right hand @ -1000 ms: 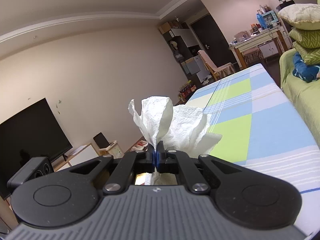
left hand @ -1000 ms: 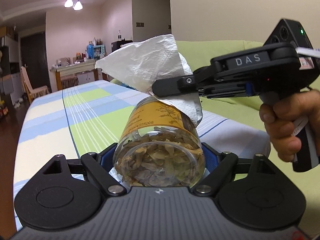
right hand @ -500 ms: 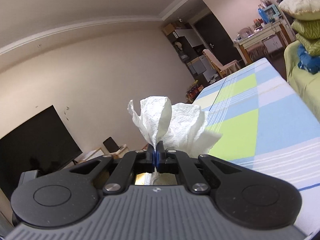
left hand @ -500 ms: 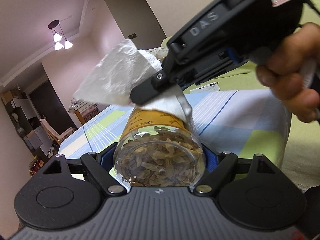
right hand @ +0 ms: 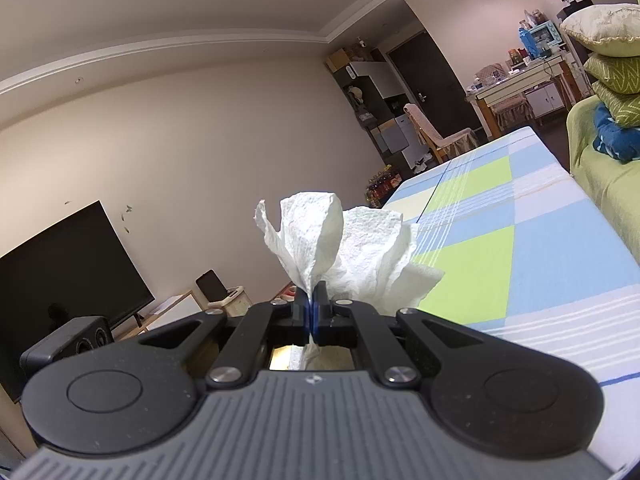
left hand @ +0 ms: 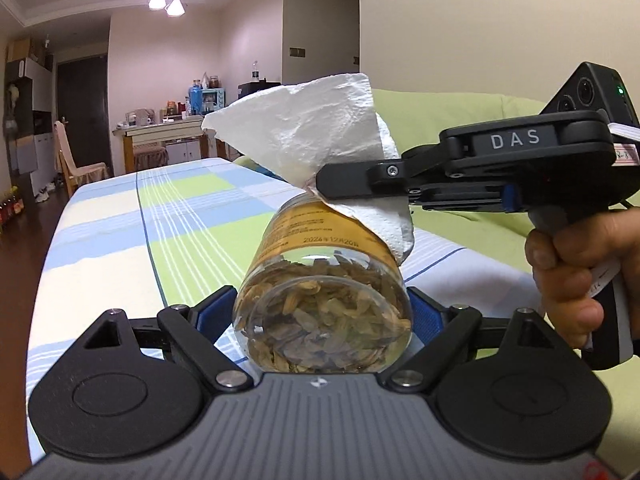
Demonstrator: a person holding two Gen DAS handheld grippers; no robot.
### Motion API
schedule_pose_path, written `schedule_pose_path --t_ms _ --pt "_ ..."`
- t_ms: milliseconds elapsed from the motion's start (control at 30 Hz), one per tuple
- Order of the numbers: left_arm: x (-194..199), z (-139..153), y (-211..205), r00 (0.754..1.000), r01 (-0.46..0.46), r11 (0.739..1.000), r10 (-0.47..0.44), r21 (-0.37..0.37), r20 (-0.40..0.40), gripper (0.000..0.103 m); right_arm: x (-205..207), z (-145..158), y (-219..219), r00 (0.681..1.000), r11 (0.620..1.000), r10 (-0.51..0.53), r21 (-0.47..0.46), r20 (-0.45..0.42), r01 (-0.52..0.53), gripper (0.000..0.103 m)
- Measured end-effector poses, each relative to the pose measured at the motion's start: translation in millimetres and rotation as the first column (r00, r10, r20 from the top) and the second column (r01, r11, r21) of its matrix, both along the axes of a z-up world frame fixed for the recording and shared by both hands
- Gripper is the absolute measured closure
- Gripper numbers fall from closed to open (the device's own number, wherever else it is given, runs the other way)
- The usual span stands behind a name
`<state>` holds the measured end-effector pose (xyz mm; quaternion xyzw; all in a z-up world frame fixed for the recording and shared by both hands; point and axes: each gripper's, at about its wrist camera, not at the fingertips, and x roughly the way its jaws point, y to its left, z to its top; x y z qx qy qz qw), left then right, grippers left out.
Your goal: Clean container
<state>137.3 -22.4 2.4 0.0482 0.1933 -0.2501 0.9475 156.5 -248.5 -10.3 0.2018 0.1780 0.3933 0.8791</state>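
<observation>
My left gripper (left hand: 322, 312) is shut on a clear jar (left hand: 320, 280) with a yellow label, full of dried leaves, held on its side with its base toward the camera. My right gripper (left hand: 320, 190) comes in from the right, shut on a white paper towel (left hand: 312, 140), and presses it on the jar's far upper end. In the right wrist view the right gripper (right hand: 310, 308) pinches the paper towel (right hand: 340, 252) between closed fingers; a bit of the yellow label (right hand: 280, 356) shows below.
A table with a blue, green and white checked cloth (left hand: 168, 232) lies under the jar. A green sofa (left hand: 460, 216) runs along the right, with stacked cushions (right hand: 612, 72). A television (right hand: 68, 264) stands against the far wall.
The left gripper and jar tilted up half a second ago and have levelled again. The right gripper keeps the towel on the jar's far end throughout.
</observation>
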Motion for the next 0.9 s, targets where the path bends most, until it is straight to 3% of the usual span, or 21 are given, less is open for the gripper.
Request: schedule_pose_path --t_ms 167,333,433,567,667,767,833,900 --pt "-4 -2 -20 0.997 -0.001 0.993 -0.008 0.12 0.076 0.018 -9 4 8 0.999 0.998 0.048 -0.027 0.002 -0.048 0.103" --pt "-10 -8 -49 0.984 -0.031 0.956 -0.022 0.293 0.177 0.018 -21 4 19 0.991 0.99 0.135 -0.039 0.017 -0.134 0.103" --pt "-13 -9 -58 0.977 -0.044 0.936 -0.032 0.348 0.211 0.018 -13 6 13 0.997 0.997 0.066 -0.054 0.029 -0.064 0.103" --pt "-13 -12 -64 0.974 -0.051 0.927 -0.037 0.372 0.225 0.018 4 4 0 1.0 1.0 0.001 -0.006 -0.009 -0.001 0.103" --pt "-7 -9 -61 0.983 -0.033 0.952 -0.024 0.304 0.181 0.013 4 3 2 1.0 1.0 -0.002 -0.013 0.003 0.002 0.103" --pt "0 -5 -37 0.995 0.001 0.991 -0.014 0.132 0.098 0.012 4 2 4 1.0 1.0 -0.004 -0.009 0.003 0.004 0.103" --pt "7 -3 -24 1.0 0.01 1.0 -0.011 0.025 0.029 0.012 4 3 5 1.0 1.0 -0.004 -0.009 0.003 0.004 0.103" --pt "11 -4 -17 1.0 0.007 1.0 -0.007 -0.028 -0.01 0.013 3 2 6 1.0 1.0 -0.005 -0.013 0.005 0.005 0.103"
